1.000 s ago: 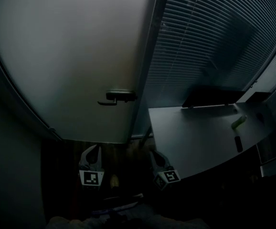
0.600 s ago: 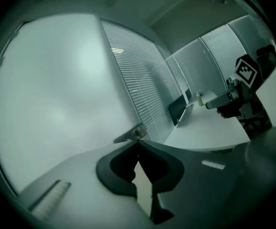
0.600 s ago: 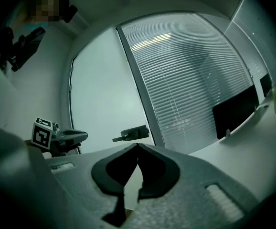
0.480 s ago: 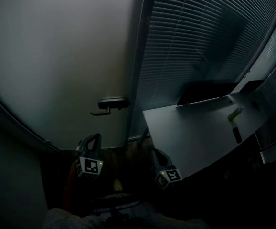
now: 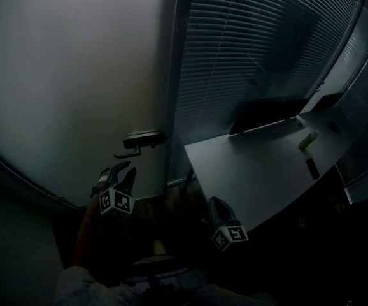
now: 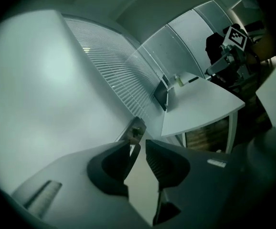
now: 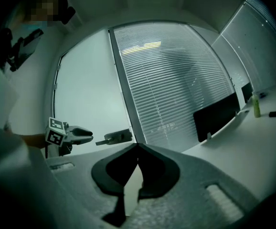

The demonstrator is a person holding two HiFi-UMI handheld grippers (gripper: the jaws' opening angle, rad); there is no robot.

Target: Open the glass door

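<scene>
While I am watching this dim room through the cameras, the left gripper (image 5: 119,169) is hanging just below and to the left of the lever handle (image 5: 144,139) on the frosted glass door (image 5: 76,75); its jaws have just been opening and are standing apart, clamping nothing; in the left gripper view the handle is showing through the gap ahead of them, while the right gripper view is showing the tips near the lever's end but not touching it. The door is filling the upper left of the head view and sitting flush against its dark frame, so it is looking closed to me. I am seeing the right gripper (image 5: 217,203) lower and to the right, beside the near corner of the pale desk (image 5: 247,171), well apart from the handle; its jaws are meeting at the tips with nothing between them. Slatted blinds (image 5: 254,50) are covering the panel right of the door; a dark monitor (image 5: 263,115) and a green bottle (image 5: 307,140) are standing on the desk.
</scene>
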